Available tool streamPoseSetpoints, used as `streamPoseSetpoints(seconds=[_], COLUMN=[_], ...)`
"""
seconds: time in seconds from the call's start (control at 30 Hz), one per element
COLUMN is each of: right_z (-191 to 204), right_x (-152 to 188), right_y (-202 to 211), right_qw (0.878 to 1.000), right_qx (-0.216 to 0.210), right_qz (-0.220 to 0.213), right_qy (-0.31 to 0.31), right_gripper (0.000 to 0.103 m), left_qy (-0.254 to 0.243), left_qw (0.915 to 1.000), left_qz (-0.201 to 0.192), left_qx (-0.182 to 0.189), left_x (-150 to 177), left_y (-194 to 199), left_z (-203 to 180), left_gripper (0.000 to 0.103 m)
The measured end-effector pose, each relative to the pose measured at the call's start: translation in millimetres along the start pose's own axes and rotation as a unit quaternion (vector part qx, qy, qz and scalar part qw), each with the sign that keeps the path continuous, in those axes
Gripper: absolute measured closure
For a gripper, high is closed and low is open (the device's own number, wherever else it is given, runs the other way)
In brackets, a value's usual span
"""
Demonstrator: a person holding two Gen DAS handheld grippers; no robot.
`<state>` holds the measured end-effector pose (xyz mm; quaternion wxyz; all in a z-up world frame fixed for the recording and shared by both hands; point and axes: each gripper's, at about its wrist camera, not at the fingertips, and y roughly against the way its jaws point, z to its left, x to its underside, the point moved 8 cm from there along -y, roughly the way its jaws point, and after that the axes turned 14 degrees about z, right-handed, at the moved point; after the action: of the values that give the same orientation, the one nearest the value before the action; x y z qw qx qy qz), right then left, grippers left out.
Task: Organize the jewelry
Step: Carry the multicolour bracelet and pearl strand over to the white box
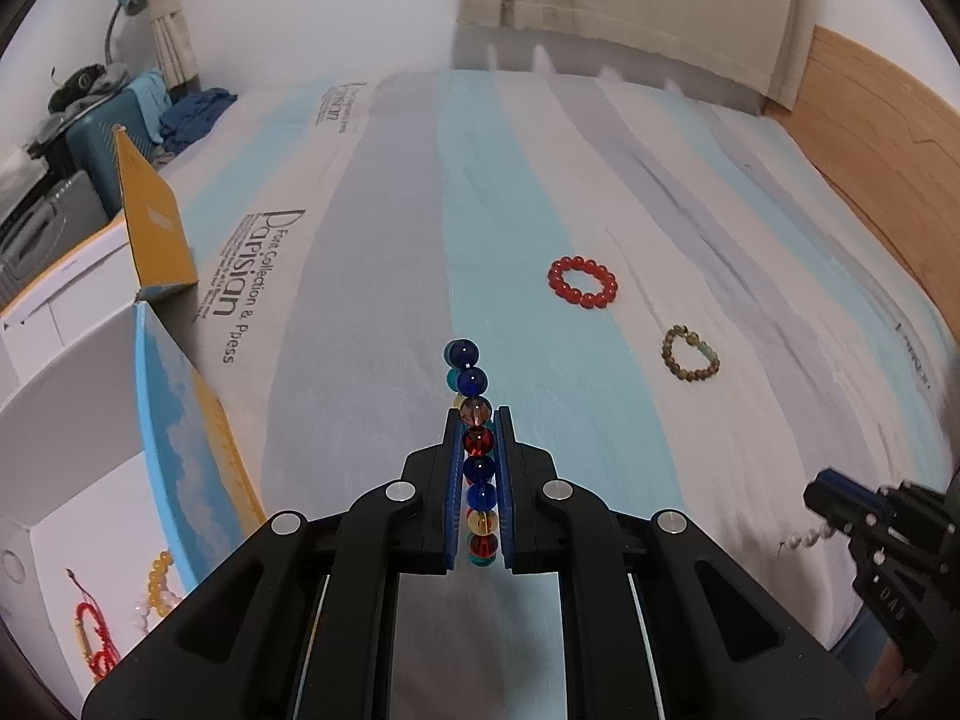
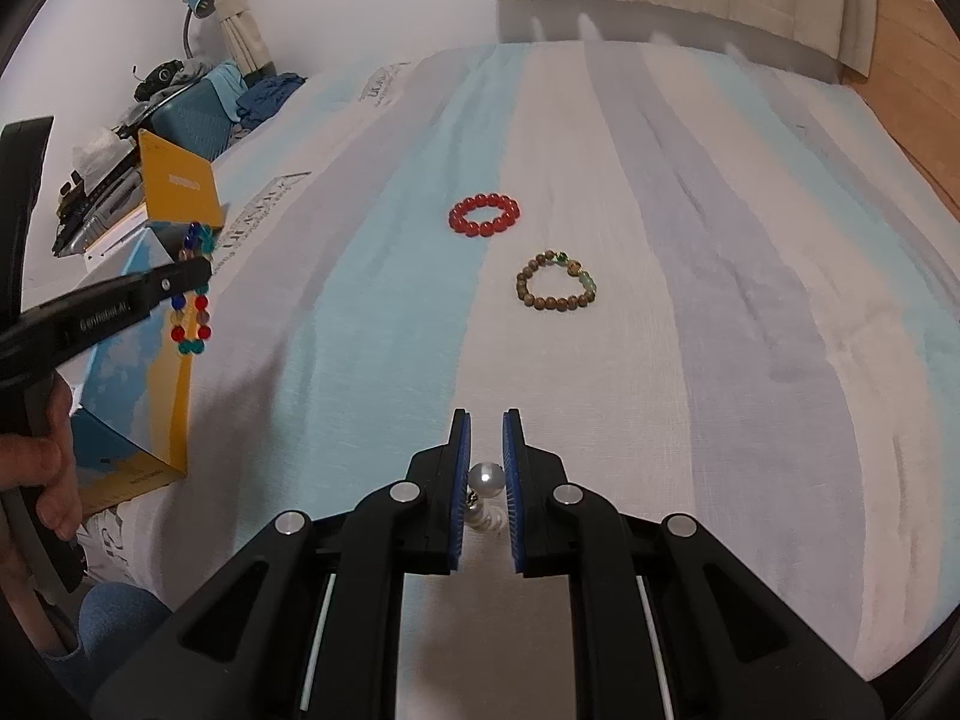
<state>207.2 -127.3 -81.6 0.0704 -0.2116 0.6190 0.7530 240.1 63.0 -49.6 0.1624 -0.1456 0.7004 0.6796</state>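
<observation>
In the left wrist view we see the left gripper (image 1: pixel 478 420) at bottom centre, jaws closed on a multicolour bead bracelet (image 1: pixel 474 450) w/ blue, red, amber and teal beads; the strand runs between the pads and sticks up past the tips. In the right wrist view the same bracelet (image 2: pixel 193 294) hangs as a loop at left of frame, off the bedsheet (image 2: pixel 660 300), in front of the yellow-and-blue box (image 1: pixel 180 420). The right gripper (image 2: pixel 486 420) sits bottom centre of its own view, jaws clamped on a pearl strand (image 2: pixel 485 495); one large pearl shows between the pads, smaller ones below. From the left view that strand (image 1: pixel 807 537) trails at lower right. Still lying on the striped sheet: a red bead bracelet (image 2: pixel 485 215) mid-frame and a brown bead bracelet (image 2: pixel 557 282) just lower right of it, apart from each other. The box interior at lower left of the left view holds a red cord piece (image 1: pixel 93 630) and yellow beads (image 1: pixel 159 582). A hand (image 2: pixel 45 468) grips the left handle at far left.
</observation>
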Motion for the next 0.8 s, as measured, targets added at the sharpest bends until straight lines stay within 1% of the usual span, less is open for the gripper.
streamPoseSetpoints(seconds=[0.43, 0.8], right_z=[31, 62], right_x=[-16, -22], right_y=[30, 43], right_qw=[0.999, 0.998], right_qx=[0.007, 0.007], right_qz=[-0.025, -0.036], right_qy=[0.021, 0.045], right_gripper=[0.093, 0.093], left_qy=[0.007, 0.024], left_qw=[0.9998, 0.9991], left_qz=[-0.018, -0.035], left_qx=[0.005, 0.003], left_x=[8, 15], left_y=[34, 61], left_z=[21, 47], left_gripper=[0.094, 0.094])
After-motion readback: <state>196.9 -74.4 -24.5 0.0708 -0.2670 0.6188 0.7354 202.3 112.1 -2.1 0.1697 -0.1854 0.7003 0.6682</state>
